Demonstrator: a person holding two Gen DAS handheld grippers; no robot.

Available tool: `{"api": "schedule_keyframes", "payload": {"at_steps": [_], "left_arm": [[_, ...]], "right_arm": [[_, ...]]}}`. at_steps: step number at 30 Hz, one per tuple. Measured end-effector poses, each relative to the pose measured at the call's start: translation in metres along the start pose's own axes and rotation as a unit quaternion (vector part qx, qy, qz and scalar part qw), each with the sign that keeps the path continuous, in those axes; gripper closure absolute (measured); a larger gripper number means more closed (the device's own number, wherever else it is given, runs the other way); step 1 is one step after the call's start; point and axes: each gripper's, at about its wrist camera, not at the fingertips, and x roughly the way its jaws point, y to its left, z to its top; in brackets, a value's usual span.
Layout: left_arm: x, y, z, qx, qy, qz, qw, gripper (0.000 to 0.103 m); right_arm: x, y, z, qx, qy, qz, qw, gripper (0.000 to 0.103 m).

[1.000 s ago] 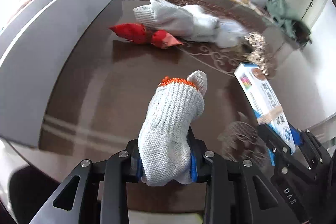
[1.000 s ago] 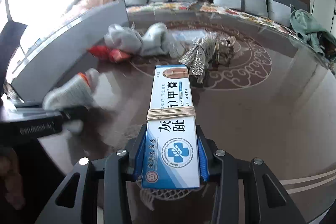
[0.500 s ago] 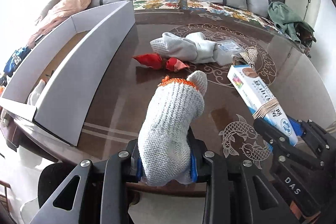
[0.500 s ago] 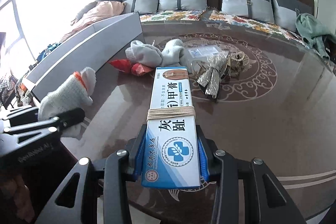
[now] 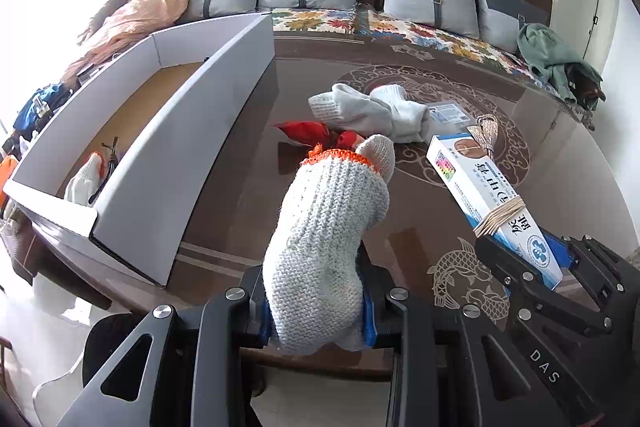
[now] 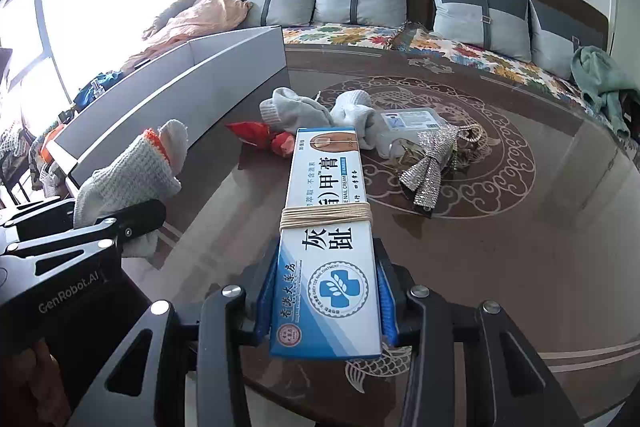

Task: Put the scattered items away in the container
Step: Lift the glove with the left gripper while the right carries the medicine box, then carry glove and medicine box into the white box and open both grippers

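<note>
Surface: dark glossy table (image 5: 224, 211), sofa behind.
Left gripper (image 5: 316, 311): I clench a knitted glove (image 5: 328, 227).
Right gripper (image 6: 326, 311): I grip an ointment box (image 6: 328, 227), long axis pointing away.
Container (image 5: 168, 163): open box to my left, nearer my left gripper; one glove already inside.
Beyond: red wrapper (image 5: 312, 133), grey socks (image 5: 360, 111), sequin bow (image 6: 432, 163), none blocking the way.

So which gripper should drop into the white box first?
Probably left. The left gripper, clamping the white knit glove with orange cuff, is beside the long white cardboard box; the right gripper with the blue-and-white ointment carton is farther.
</note>
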Motion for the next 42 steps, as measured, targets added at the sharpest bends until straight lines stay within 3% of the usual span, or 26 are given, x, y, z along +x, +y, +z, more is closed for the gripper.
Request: {"api": "schedule_keyframes", "payload": {"at_steps": [9,16,22,26,32,38,41,42], "left_arm": [[-0.007,0.021,0.001,-0.027,-0.003,-0.016,0.9995,0.071],[-0.031,0.062,0.015,-0.07,-0.026,-0.019,0.997,0.071],[-0.046,0.119,0.038,-0.115,-0.049,-0.003,0.9921,0.071],[-0.03,0.179,0.072,-0.154,-0.053,0.018,0.9866,0.071],[0.017,0.238,0.119,-0.185,-0.025,0.022,0.9822,0.071],[0.073,0.265,0.14,-0.205,0.027,0.011,0.9783,0.068],[0.104,0.266,0.139,-0.206,0.087,-0.004,0.9747,0.052],[0.111,0.265,0.137,-0.211,0.099,-0.012,0.9724,0.04]], "right_arm": [[0.001,0.017,0.014,-0.009,-0.001,0.005,1.0,0.061],[-0.008,0.048,0.036,-0.03,-0.021,0.031,0.999,0.061],[0.012,0.1,0.091,-0.06,-0.037,0.081,0.994,0.061],[0.037,0.139,0.134,-0.08,-0.042,0.116,0.989,0.061],[0.073,0.197,0.199,-0.109,-0.048,0.168,0.979,0.061],[0.156,0.226,0.241,-0.092,0.028,0.195,0.976,0.06],[0.189,0.23,0.246,-0.086,0.067,0.195,0.975,0.058],[0.195,0.232,0.247,-0.088,0.076,0.191,0.975,0.052]]}}
